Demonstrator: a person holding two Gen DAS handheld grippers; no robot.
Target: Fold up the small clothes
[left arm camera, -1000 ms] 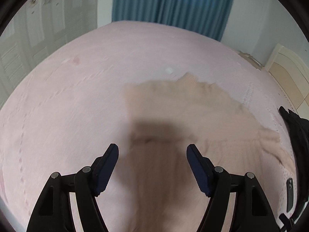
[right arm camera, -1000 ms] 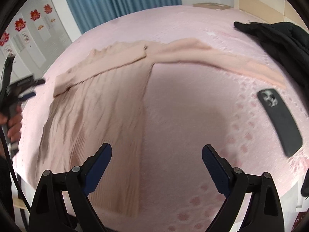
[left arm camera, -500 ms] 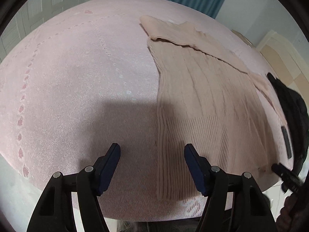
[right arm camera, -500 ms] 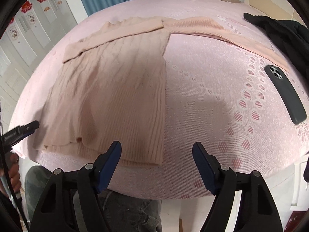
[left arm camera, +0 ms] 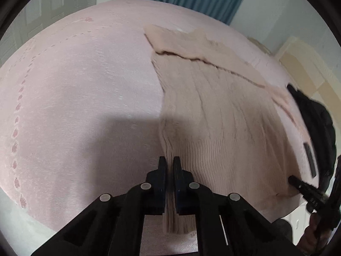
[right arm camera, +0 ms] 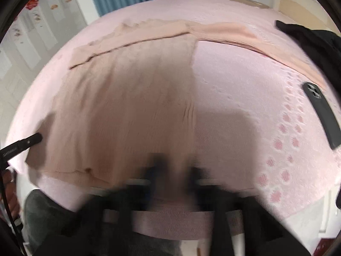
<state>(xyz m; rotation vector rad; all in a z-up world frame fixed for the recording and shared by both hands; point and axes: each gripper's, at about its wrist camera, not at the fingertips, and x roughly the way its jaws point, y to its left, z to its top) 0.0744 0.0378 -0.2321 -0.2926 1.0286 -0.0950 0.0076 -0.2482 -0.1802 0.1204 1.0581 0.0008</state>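
Both grippers had descended to the near hem of the beige knit sweater [left arm camera: 213, 111] lying flat on the pink bed [left arm camera: 74, 106], where the left gripper [left arm camera: 167, 166] and right gripper [right arm camera: 174, 166] jaws had just been closing, clenched on its two bottom corners, presumably to lift the hem for a fold.

The beige ribbed knit sweater [left arm camera: 213, 115] lies flat on the pink bed, hem toward six o'clock, one sleeve stretched toward two o'clock.

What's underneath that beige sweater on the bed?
The beige sweater lies flat on the pink bedspread, which shows all around it. Whatever might lie beneath the knit itself is covered and cannot be seen.
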